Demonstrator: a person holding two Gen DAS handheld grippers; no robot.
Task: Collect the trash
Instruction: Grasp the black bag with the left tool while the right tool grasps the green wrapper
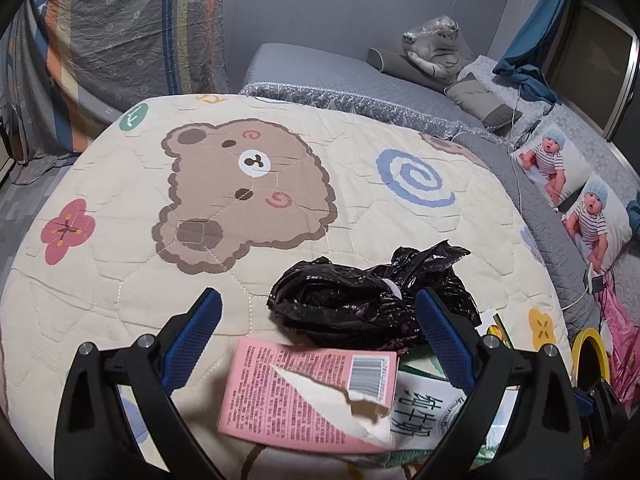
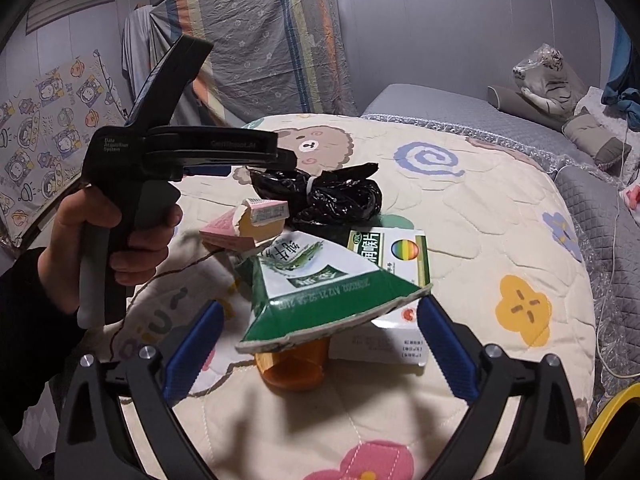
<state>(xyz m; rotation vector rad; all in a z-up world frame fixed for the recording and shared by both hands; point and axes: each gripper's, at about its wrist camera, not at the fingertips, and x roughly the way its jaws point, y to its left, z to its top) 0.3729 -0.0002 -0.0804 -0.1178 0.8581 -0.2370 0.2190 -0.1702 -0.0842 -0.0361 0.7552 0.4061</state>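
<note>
A heap of trash lies on the cream bear quilt (image 1: 120, 288). A crumpled black plastic bag (image 1: 360, 300) lies just ahead of my open left gripper (image 1: 318, 312). A torn pink carton (image 1: 296, 392) lies between its fingers, with a green and white milk carton (image 1: 424, 416) to its right. In the right wrist view my open right gripper (image 2: 320, 328) stands around the crushed green milk carton (image 2: 316, 292). An orange bottle (image 2: 292, 364) lies under that carton. A white medicine box (image 2: 392, 280), the pink carton (image 2: 248, 224) and the black bag (image 2: 332, 196) lie beyond. The left gripper (image 2: 280, 160) hovers over the bag.
The quilt covers a grey bed (image 1: 320, 68) with pillows (image 1: 472, 96) and a bagged plush tiger (image 1: 436, 44). Baby-print cushions (image 1: 560, 164) and cables lie at the right. A yellow rim (image 2: 616, 420) shows at the lower right. A striped sheet (image 2: 260, 40) hangs behind.
</note>
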